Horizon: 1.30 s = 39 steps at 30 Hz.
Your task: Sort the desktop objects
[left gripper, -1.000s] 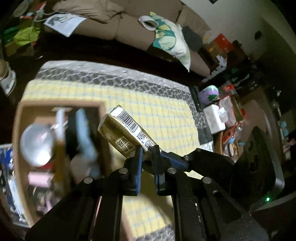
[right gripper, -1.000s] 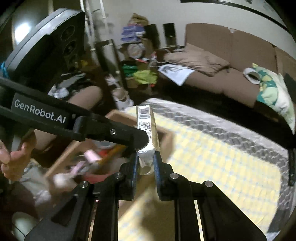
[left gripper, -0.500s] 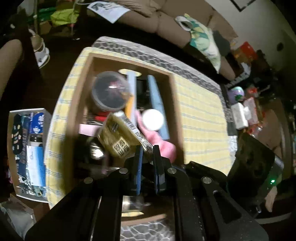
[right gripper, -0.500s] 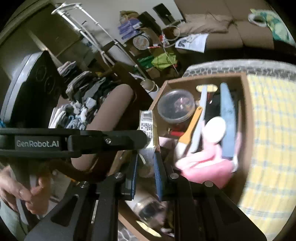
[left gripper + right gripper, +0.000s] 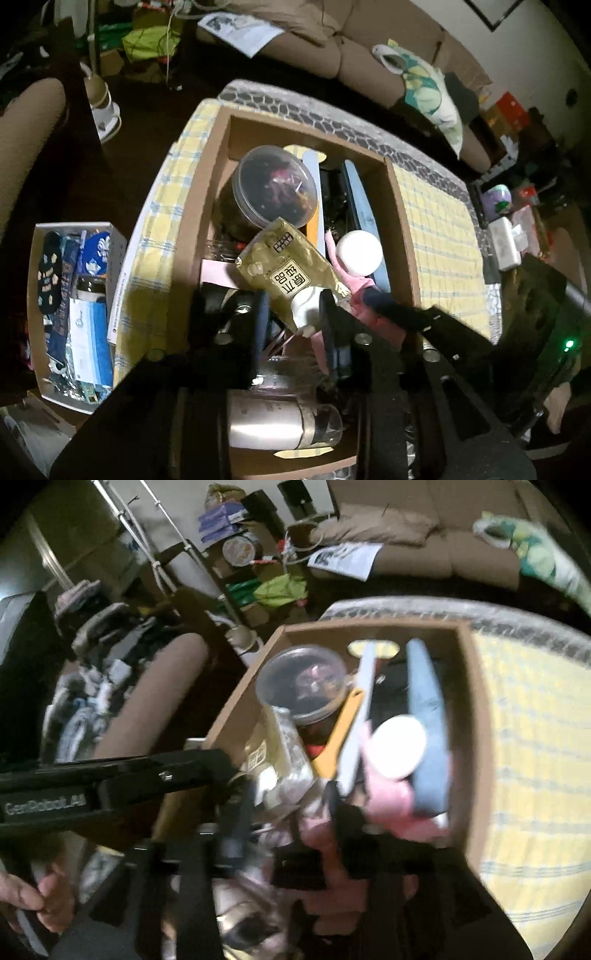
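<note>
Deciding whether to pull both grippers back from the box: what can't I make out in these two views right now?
- Gold pouch lower end: left wrist view, hidden behind the left gripper, whose jaws are opening around its white spout.
- Same pouch, right wrist view: motion blur; contact with the opening right gripper unclear.
- Cardboard box near corner contents: both views, covered by gripper bodies.
- Clear tub contents: too dark.

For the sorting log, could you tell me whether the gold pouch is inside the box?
Inside: the gold pouch lies over the cardboard box's contents, within its walls.

Dim, fisheye-warped, right wrist view motion-blurred
</note>
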Each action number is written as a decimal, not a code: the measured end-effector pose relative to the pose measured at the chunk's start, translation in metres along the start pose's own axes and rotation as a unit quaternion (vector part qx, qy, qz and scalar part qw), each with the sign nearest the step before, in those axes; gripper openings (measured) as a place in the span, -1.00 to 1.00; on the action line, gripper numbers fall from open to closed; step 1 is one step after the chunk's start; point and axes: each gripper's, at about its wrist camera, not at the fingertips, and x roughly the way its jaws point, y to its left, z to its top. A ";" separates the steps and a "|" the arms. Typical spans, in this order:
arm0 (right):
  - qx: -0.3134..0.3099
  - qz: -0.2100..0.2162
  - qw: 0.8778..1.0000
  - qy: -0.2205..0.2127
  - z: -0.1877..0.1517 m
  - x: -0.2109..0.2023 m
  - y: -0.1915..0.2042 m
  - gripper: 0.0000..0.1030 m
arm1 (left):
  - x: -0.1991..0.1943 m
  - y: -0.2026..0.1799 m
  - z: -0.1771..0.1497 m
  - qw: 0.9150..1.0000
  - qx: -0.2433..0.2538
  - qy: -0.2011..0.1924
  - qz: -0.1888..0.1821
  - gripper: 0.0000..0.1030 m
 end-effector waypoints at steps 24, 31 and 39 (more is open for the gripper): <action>-0.014 -0.131 0.989 -0.070 -0.092 -0.144 -0.036 1.00 | -0.074 -0.092 -0.136 0.989 0.067 -0.129 0.022 1.00; 0.027 -0.190 0.979 -0.067 -0.160 -0.166 -0.099 1.00 | -0.019 -0.149 -0.199 0.985 0.114 -0.121 0.049 1.00; 0.062 -0.234 0.969 -0.043 -0.219 -0.154 -0.151 1.00 | 0.054 -0.156 -0.235 0.986 0.108 -0.103 0.079 1.00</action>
